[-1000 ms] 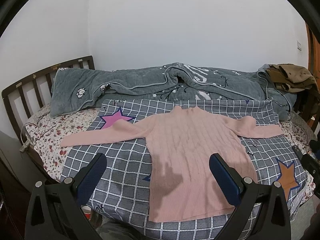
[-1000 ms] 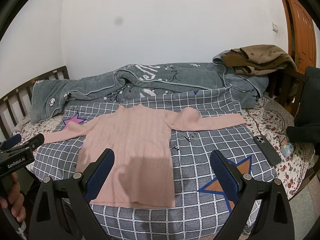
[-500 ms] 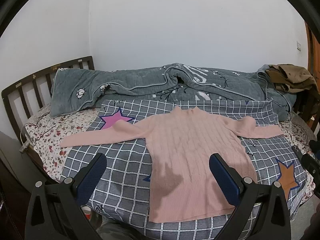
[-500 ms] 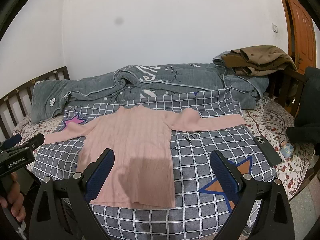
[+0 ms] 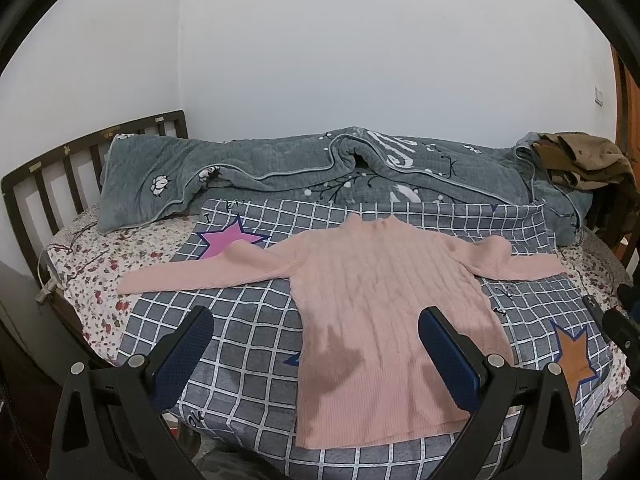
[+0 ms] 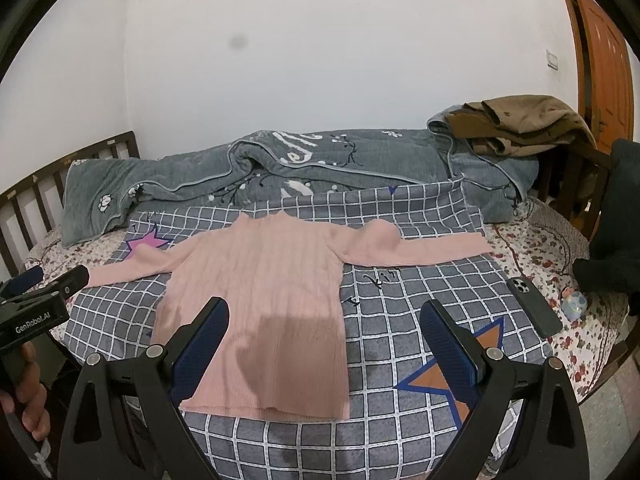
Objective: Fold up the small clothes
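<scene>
A pink ribbed sweater [image 5: 380, 300] [image 6: 264, 292] lies flat and face up on a grey checked cover [image 5: 248, 320] [image 6: 400, 320], both sleeves spread out sideways. My left gripper [image 5: 316, 332] hovers open above the sweater's lower left part, nothing between its blue pads. My right gripper [image 6: 324, 320] is open too, over the hem's right side and the cover beside it. In the right wrist view the left gripper's body [image 6: 36, 308] shows at the far left, held by a hand [image 6: 28, 404].
A rolled grey quilt [image 5: 320, 168] [image 6: 280, 164] lies along the wall behind the sweater. Brown clothes [image 6: 520, 124] sit on its right end. A dark phone [image 6: 534, 306] and a small toy [image 6: 574, 304] lie on the floral sheet at right. Wooden bed rails [image 5: 60, 172] close the left end.
</scene>
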Demonstrator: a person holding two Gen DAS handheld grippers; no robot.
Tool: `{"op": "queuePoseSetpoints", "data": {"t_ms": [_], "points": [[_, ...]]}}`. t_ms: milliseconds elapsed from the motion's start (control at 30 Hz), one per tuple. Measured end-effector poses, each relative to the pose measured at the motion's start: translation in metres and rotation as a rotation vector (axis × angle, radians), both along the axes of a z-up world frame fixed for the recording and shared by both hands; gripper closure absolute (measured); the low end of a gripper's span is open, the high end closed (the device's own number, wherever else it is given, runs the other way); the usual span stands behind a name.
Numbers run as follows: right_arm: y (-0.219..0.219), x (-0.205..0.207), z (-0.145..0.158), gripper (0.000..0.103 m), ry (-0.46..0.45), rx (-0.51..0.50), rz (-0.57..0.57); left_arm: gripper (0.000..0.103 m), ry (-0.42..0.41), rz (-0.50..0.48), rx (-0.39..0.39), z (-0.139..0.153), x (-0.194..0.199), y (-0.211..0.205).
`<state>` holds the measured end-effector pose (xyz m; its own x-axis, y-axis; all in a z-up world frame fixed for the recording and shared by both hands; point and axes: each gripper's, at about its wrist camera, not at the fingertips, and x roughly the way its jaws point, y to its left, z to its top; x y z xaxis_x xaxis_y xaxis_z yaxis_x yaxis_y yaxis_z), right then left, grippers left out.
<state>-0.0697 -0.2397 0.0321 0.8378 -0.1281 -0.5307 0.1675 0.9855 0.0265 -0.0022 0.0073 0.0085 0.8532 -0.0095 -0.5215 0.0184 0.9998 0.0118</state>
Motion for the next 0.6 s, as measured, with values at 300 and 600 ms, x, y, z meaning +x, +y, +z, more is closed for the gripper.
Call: {"op": "queuePoseSetpoints", "data": {"t_ms": [300,600], "points": [[0.000,0.012,-0.005,0.008,-0.007,0.010,0.014,0.000,0.018,0.049,0.010,-0.013,0.024,0.011],[-0.001,0.054,-0.030,0.008,0.004,0.001,0.046,0.000,0.095,0.106,0.041,-0.059,0.085,0.044]]}}
